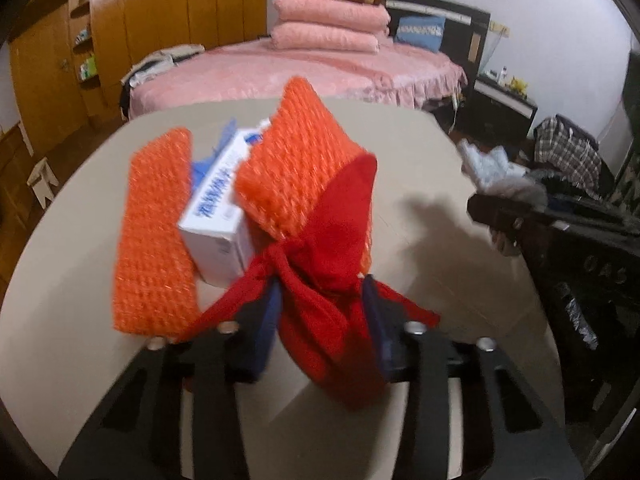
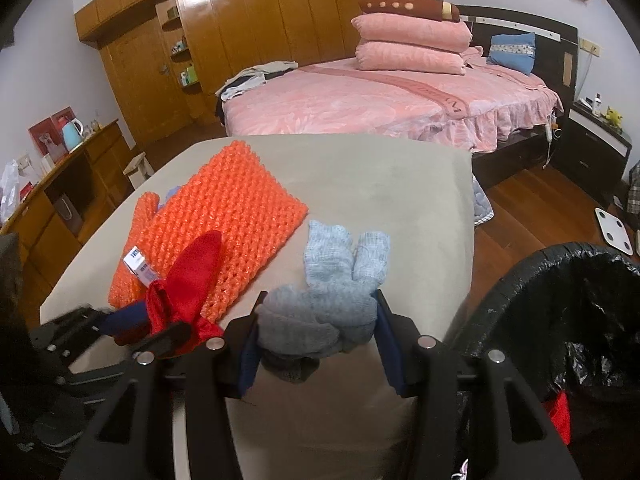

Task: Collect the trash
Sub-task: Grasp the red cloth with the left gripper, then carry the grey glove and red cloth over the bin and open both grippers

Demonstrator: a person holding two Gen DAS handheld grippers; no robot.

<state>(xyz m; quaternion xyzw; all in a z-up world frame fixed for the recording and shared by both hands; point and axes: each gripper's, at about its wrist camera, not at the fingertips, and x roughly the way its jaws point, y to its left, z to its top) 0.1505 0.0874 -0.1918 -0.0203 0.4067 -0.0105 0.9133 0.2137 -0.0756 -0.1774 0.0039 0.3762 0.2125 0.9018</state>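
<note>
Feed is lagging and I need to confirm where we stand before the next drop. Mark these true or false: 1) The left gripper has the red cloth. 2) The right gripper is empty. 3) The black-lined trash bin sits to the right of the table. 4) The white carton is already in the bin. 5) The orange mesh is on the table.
1) True: the left gripper is closed on the red satin cloth.
2) False: the right gripper grips grey-blue knitted gloves.
3) True: the black-lined trash bin stands right of the beige table.
4) False: the white carton lies on the table.
5) True: the orange foam mesh rests there.
</note>
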